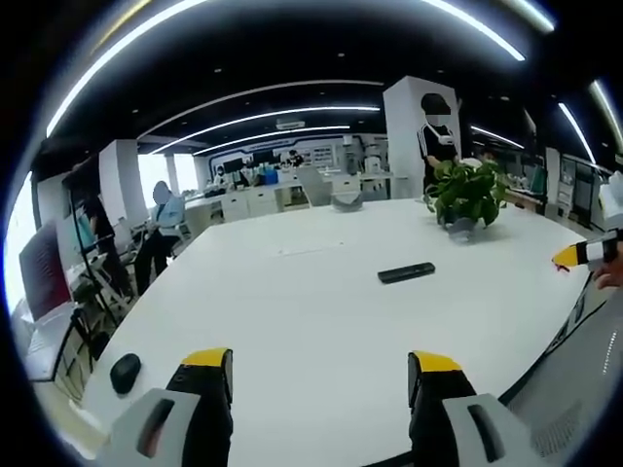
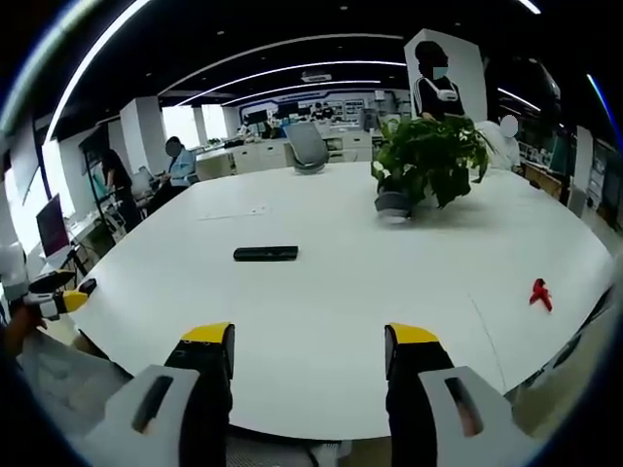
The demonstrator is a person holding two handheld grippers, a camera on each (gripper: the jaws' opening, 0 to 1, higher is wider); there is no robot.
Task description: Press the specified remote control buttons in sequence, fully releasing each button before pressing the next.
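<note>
With both my grippers (image 1: 320,375) (image 2: 310,348) spread apart and well short of the remote (image 2: 266,253), I risk nudging it instead of pressing a button.

The bench (image 1: 321,311) is showing a smooth white top with a soft sheen, and the remote control (image 1: 406,273) lying on it is looking like dark matt plastic. The left claw (image 1: 320,384) and the right claw (image 2: 307,365) are showing black, matt jaws capped with bright yellow tips above smooth grey plastic bodies. The potted plant (image 2: 428,156) is displaying glossy green leaves.
</note>
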